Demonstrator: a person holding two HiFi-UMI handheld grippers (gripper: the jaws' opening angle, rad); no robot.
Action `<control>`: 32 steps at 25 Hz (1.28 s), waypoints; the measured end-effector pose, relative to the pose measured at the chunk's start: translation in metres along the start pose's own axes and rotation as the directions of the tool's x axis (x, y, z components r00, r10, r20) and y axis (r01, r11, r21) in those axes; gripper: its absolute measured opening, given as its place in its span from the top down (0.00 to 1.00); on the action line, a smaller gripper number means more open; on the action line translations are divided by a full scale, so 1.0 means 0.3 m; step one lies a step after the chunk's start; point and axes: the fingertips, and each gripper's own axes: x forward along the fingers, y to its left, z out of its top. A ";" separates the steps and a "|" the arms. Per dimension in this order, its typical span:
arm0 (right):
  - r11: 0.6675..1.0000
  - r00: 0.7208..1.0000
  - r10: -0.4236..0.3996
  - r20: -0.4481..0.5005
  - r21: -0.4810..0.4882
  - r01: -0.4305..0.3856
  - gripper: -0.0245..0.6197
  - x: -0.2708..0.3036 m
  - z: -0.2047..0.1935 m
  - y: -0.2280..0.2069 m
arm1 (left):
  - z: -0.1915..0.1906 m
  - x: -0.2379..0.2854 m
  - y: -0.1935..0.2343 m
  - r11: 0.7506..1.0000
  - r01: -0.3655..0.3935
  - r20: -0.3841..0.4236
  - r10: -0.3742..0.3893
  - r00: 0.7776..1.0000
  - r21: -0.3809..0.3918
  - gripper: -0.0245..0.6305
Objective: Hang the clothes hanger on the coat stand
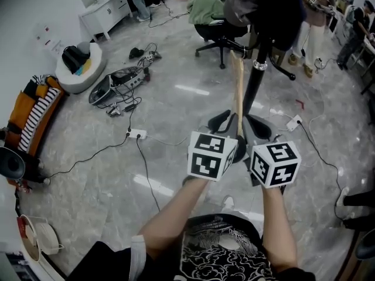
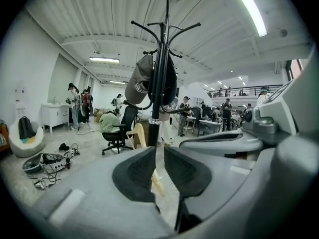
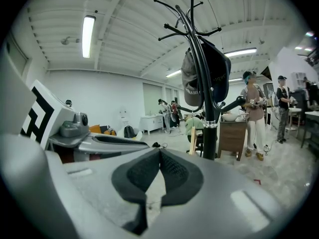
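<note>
A pale wooden clothes hanger (image 1: 237, 92) rises from my left gripper (image 1: 234, 130), which is shut on its lower end. In the left gripper view the hanger's wood (image 2: 157, 179) shows in the narrow gap of the left gripper (image 2: 158, 156). The black coat stand (image 1: 255, 78) stands just right of the hanger, with dark clothes over its top. In both gripper views the coat stand (image 2: 160, 83) (image 3: 209, 108) is straight ahead and carries a grey cap (image 2: 139, 78) (image 3: 192, 81). My right gripper (image 1: 262, 134) (image 3: 159, 153) is shut with nothing in it, beside the left one.
A seated person in green on an office chair (image 1: 210, 13) is behind the stand. Cables and a power strip (image 1: 137, 134) lie on the floor at left, near a white beanbag (image 1: 79, 69). People stand at the far right. A wooden cabinet (image 3: 233, 136) is past the pole.
</note>
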 end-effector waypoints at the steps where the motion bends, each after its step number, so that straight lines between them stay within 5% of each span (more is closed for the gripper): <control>1: 1.000 1.000 -0.002 0.005 0.002 0.002 0.96 -0.006 0.002 0.004 | -0.004 -0.004 -0.003 1.000 0.005 -0.002 -0.005 1.000 0.002 0.87; 6: 1.000 1.000 -0.012 0.029 0.012 0.012 0.96 -0.040 0.016 0.030 | -0.003 -0.035 -0.017 0.999 0.014 0.007 -0.015 1.000 0.032 0.95; 32: 0.998 0.998 -0.055 0.036 0.022 0.054 0.96 -0.116 -0.031 0.028 | -0.045 -0.054 -0.088 0.997 0.051 -0.016 -0.050 0.999 0.058 0.95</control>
